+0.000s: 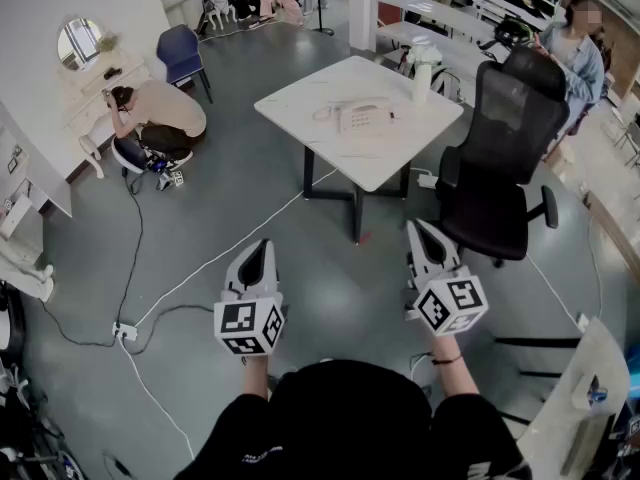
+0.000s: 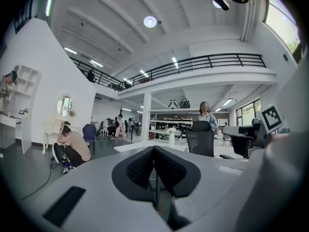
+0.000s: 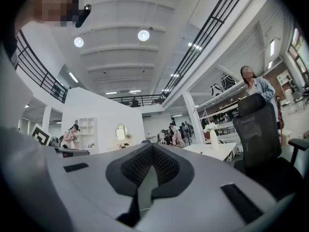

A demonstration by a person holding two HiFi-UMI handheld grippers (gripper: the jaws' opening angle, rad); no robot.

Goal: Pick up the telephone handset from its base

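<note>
A grey floor [image 1: 330,298] is filling most of the head view, with a white cable [image 1: 230,258] trailing across it to a power strip [image 1: 124,332] at the left. A white square table [image 1: 300,103] is standing on it, turned so that one corner is pointing toward the wearer. A black office chair [image 1: 505,158] is sitting just off the table's right corner, and a person [image 1: 572,58] is standing behind it. Another person [image 1: 160,118] is crouching well to the left of the table, near a blue chair [image 1: 182,53].

The left gripper [image 1: 260,248] and the right gripper [image 1: 418,230] are being held level, side by side, over the floor and well short of the table's near corner. Each gripper's jaws are pressing together at the tips with nothing between them.

The telephone [image 1: 365,118] is resting around the middle of the tabletop. Its handset [image 1: 352,118] is lying on the base, on the base's left side, untouched and far from both grippers. A white vase [image 1: 422,73] is standing upright by the tabletop's far right edge.
</note>
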